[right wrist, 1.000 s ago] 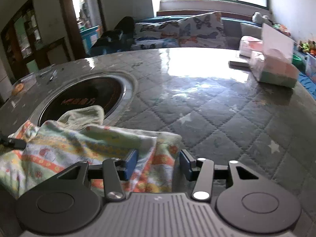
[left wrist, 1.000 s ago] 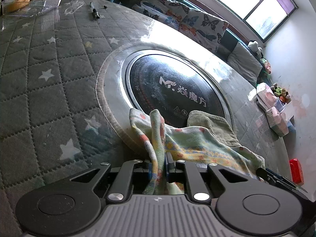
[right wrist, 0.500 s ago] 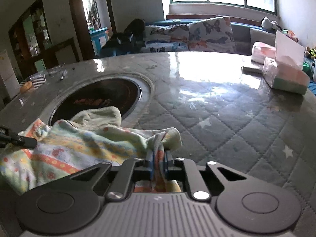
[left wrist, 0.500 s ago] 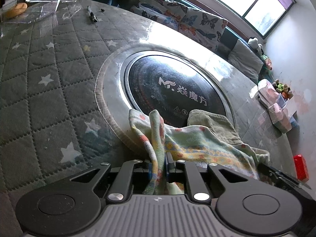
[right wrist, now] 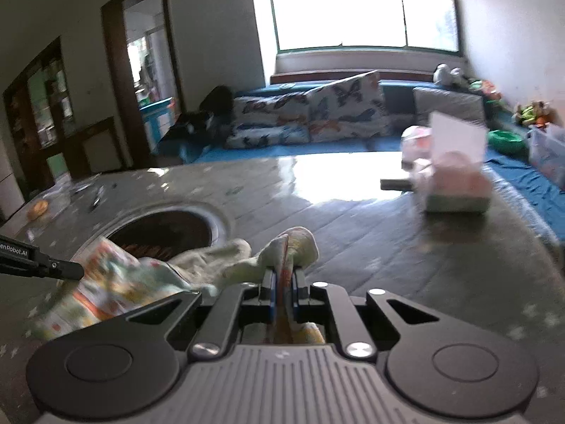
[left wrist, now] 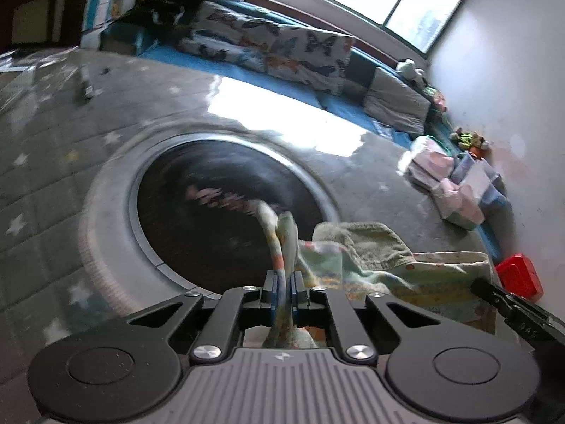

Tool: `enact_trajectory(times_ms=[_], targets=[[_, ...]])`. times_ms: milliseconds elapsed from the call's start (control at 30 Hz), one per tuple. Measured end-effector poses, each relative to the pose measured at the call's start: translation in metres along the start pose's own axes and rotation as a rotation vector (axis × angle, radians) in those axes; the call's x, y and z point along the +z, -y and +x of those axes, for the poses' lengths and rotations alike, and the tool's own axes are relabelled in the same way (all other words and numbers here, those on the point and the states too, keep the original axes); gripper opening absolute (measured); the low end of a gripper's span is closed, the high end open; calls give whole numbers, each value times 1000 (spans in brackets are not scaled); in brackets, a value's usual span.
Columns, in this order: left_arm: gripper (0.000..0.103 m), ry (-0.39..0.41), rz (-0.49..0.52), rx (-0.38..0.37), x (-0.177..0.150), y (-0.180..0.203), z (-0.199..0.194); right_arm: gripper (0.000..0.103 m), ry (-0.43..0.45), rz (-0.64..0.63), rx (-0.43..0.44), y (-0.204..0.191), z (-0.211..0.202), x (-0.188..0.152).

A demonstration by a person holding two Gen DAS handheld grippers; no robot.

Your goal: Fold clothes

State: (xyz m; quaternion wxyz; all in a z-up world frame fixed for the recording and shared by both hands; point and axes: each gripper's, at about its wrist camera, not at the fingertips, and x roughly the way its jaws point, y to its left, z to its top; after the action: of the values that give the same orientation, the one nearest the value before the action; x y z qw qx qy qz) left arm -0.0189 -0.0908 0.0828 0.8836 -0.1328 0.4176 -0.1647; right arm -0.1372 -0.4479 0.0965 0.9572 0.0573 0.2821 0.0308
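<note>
A small patterned garment (left wrist: 395,272), pale green with orange and yellow print, hangs stretched between my two grippers above the quilted grey table (left wrist: 46,162). My left gripper (left wrist: 283,284) is shut on one bunched corner of it. My right gripper (right wrist: 283,284) is shut on another corner of the garment (right wrist: 120,282). The right gripper's tip (left wrist: 508,304) shows at the right edge of the left wrist view, and the left gripper's tip (right wrist: 42,268) shows at the left of the right wrist view. Both views are motion-blurred.
A round black cooktop (left wrist: 226,212) with a metal rim is set into the table under the garment. Tissue boxes (right wrist: 455,190) stand at the table's right. A plastic tray with a bun (right wrist: 39,208) sits far left. A red box (left wrist: 519,277) lies beyond the table's edge.
The right gripper shut on the garment's corner. Both grippers then lifted, raising the garment off the table, and the views tilted up toward the sofa and window.
</note>
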Motion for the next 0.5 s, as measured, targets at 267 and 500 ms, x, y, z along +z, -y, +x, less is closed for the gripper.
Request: enact_trajectory(times_ms=[267,500], targets=[[5,2,53,-40,11,51,25,7,26,36,-92,42,-12,13],[12,-52,68,10,-6,51,46,7,28,54,-114,63,-14,5]])
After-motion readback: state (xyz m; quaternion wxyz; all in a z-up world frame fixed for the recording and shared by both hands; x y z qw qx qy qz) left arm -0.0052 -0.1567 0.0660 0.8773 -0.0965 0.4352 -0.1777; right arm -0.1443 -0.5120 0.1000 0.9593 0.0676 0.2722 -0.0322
